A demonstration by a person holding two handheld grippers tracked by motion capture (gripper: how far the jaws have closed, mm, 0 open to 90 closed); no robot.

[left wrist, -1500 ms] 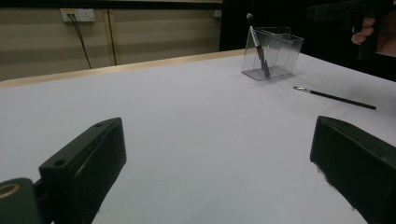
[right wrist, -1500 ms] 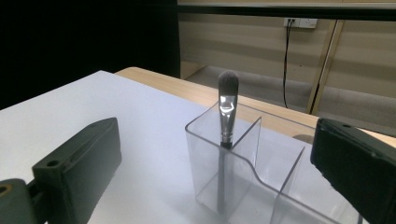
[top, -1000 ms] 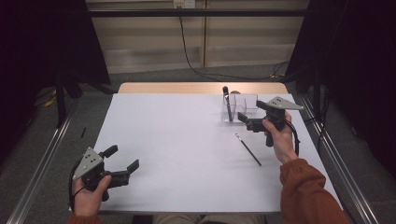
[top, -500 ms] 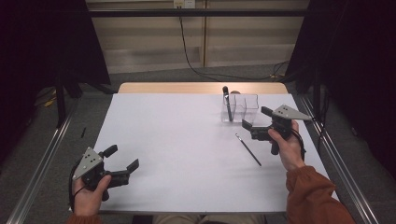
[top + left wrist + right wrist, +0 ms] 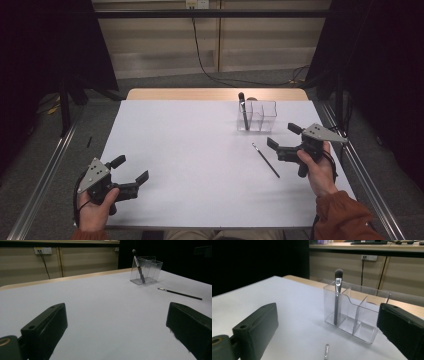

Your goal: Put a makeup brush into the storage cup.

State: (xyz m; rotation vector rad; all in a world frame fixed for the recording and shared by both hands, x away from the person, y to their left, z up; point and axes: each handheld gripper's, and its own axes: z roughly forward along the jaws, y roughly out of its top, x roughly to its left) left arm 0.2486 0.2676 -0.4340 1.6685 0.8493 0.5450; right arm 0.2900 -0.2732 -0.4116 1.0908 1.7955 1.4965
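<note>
A clear plastic organiser (image 5: 257, 116) (image 5: 354, 315) (image 5: 147, 269) with three compartments stands at the back right of the white table (image 5: 200, 160). A dark makeup brush (image 5: 243, 111) (image 5: 336, 297) (image 5: 139, 267) stands upright in its left compartment. A thin black brush (image 5: 265, 160) (image 5: 180, 293) lies flat on the table in front of the organiser; its metal tip (image 5: 326, 352) shows low in the right gripper view. My right gripper (image 5: 283, 137) is open, just right of the lying brush, holding nothing. My left gripper (image 5: 131, 169) is open near the front left, with nothing between its jaws.
A strip of bare wood (image 5: 215, 94) runs along the table's far edge. Metal rails (image 5: 45, 175) flank both sides of the table. A black cable (image 5: 200, 55) hangs down the back wall. White table surface lies between the grippers.
My right gripper has drawn back from the organiser toward the front right and come lower, beside the lying brush. The left gripper has stayed where it was.
</note>
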